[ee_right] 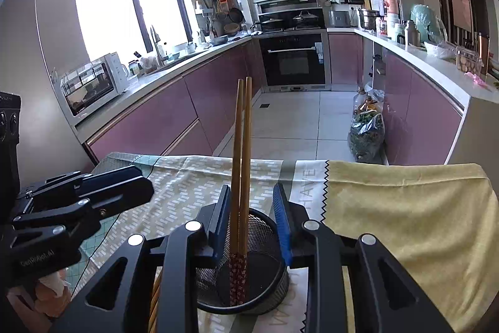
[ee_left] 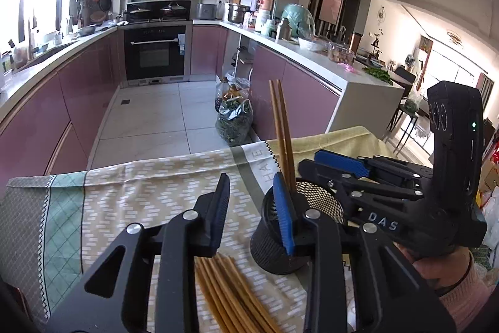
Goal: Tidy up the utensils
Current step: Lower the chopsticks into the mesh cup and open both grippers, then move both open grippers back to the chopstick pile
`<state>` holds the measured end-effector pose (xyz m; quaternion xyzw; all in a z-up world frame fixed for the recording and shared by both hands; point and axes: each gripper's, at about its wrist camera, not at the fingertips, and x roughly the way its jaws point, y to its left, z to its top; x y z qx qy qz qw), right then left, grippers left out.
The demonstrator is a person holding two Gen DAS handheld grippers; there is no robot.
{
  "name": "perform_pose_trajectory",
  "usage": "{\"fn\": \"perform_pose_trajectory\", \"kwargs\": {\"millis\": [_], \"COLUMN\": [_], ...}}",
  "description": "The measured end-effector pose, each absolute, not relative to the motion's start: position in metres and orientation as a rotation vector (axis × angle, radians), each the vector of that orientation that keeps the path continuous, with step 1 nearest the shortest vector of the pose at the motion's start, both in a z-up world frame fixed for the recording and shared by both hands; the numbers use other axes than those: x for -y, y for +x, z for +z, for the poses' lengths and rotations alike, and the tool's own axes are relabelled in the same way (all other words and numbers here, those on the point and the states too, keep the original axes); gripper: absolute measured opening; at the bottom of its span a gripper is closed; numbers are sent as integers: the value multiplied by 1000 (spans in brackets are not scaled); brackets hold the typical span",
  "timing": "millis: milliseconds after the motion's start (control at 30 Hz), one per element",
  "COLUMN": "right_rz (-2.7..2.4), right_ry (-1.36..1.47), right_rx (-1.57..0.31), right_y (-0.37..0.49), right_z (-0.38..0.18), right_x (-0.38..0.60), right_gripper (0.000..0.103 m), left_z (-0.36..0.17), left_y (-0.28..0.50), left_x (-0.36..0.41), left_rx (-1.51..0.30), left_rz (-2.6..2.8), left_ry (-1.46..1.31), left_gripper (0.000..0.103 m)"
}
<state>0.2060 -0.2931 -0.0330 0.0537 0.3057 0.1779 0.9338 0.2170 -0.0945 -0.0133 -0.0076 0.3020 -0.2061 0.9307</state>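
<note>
A black mesh cup (ee_right: pixel 249 286) stands on the patterned cloth, with two wooden chopsticks (ee_right: pixel 242 152) upright in it, their red patterned ends down. My right gripper (ee_right: pixel 252 223) is open around the pair; the left pad is close beside them and the right pad stands apart. In the left wrist view, the left gripper (ee_left: pixel 252 208) is open over bare cloth, just left of the cup (ee_left: pixel 277 252). Several loose chopsticks (ee_left: pixel 230 295) lie flat under it. The right gripper (ee_left: pixel 315 166) reaches in from the right above the cup's rim.
A patterned tablecloth (ee_left: pixel 149 186) covers the table, with a yellow cloth (ee_right: pixel 405 208) on its right part. The table's far edge drops to the tiled kitchen floor, where plastic bags (ee_left: pixel 234 120) stand. A hand in a pink sleeve (ee_left: pixel 449 273) holds the right gripper.
</note>
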Motion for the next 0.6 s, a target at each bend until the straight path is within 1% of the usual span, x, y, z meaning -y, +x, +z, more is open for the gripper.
{"fn": "perform_pose_trajectory", "kwargs": {"millis": [67,133,300,433,600], "right_rz": [384,408,491,544,556], "right_ry": [112,105,66,52,56], "right_rx": [-592,-558,-536,-609,-738], "right_y": [193,175,134,121,124], "right_z": [-26,-20,-22,-45,-85], "right_x": [294,293,278,263,247], "right_gripper": [28,31,34,35,35], "left_z": [-11,-13,-40,-75,-116], "left_y": [205,194,172,159,147], "left_x": [80,66,43,42,47], "left_rx": [-602,-594,-657,-746,-827], "left_rz": [-403,-387,-361,-361,-340], "left_ry": [-28,-27,-8,17,38], "left_gripper": [35,37,40,40,40]}}
